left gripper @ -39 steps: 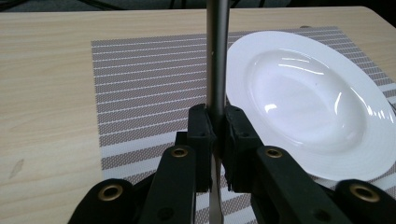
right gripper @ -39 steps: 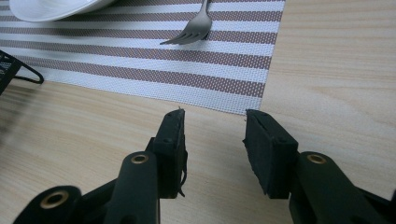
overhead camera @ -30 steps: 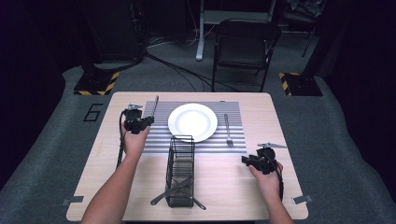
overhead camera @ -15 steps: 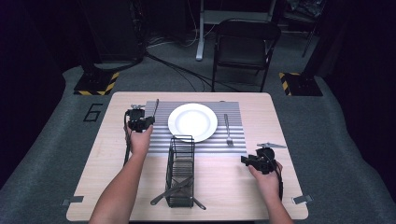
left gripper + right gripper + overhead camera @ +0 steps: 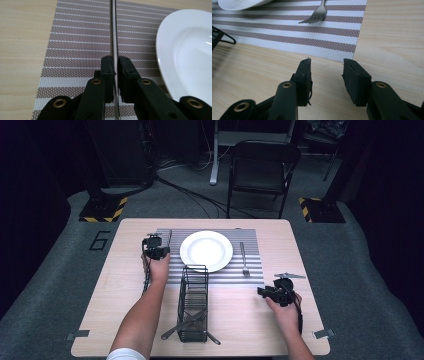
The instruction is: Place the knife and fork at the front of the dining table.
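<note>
My left gripper (image 5: 156,249) is shut on a thin metal knife (image 5: 113,30), seen edge-on between the pads. The blade (image 5: 169,238) points away from me, low over the left part of the striped placemat (image 5: 250,237), just left of the white plate (image 5: 206,251). The plate's rim (image 5: 175,50) lies close on the right in the left gripper view. My right gripper (image 5: 262,291) rests low over the bare wood at the front right, open with nothing between its jaws (image 5: 325,67). A fork (image 5: 318,13) lies on the mat right of the plate.
A black wire caddy (image 5: 194,305) stands in front of the plate with a few pieces of cutlery lying through its near end. A black folding chair (image 5: 262,167) stands beyond the table's far edge. Tape marks sit at the table's front corners.
My left gripper has shifted slightly right toward the plate and lower, carrying the knife. The right gripper has stayed put.
</note>
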The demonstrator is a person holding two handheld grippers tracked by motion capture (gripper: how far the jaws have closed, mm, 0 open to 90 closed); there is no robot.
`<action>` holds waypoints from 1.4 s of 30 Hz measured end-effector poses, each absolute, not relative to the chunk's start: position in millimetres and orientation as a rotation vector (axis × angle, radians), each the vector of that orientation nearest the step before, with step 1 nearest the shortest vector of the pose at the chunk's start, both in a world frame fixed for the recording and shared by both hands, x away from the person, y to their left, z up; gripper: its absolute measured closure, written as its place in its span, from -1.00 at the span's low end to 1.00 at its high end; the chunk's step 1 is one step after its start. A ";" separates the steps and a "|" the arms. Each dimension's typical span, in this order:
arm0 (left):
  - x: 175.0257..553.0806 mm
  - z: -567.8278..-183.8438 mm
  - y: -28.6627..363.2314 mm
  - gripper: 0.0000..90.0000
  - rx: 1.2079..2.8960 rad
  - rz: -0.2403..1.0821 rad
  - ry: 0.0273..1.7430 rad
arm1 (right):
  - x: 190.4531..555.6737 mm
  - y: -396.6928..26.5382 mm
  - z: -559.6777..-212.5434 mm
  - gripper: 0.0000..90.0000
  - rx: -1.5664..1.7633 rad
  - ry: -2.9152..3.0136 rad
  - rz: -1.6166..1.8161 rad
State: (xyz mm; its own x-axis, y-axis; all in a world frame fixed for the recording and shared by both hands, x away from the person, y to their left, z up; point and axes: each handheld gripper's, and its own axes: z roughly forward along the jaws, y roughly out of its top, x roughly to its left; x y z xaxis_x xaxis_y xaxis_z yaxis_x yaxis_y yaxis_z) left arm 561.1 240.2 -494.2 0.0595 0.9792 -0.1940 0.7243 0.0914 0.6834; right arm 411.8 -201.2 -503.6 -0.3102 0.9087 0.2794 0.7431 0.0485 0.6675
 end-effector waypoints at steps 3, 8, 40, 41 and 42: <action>562.8 -498.7 238.6 0.84 1.709 0.506 1.725 | 412.0 -200.9 -503.6 0.29 1.696 2.104 1.115; 565.4 -504.0 235.4 0.83 1.694 0.540 1.722 | 410.6 -199.4 -503.5 0.29 1.685 2.111 1.108; 577.4 -510.2 239.6 0.75 1.672 0.483 1.783 | 410.3 -196.7 -505.6 0.29 1.699 2.119 1.122; 577.4 -510.3 239.5 0.75 1.675 0.487 1.779 | 410.2 -196.7 -505.5 0.29 1.698 2.119 1.122; 577.4 -510.0 239.2 0.75 1.687 0.491 1.776 | 410.4 -196.8 -505.6 0.29 1.694 2.120 1.122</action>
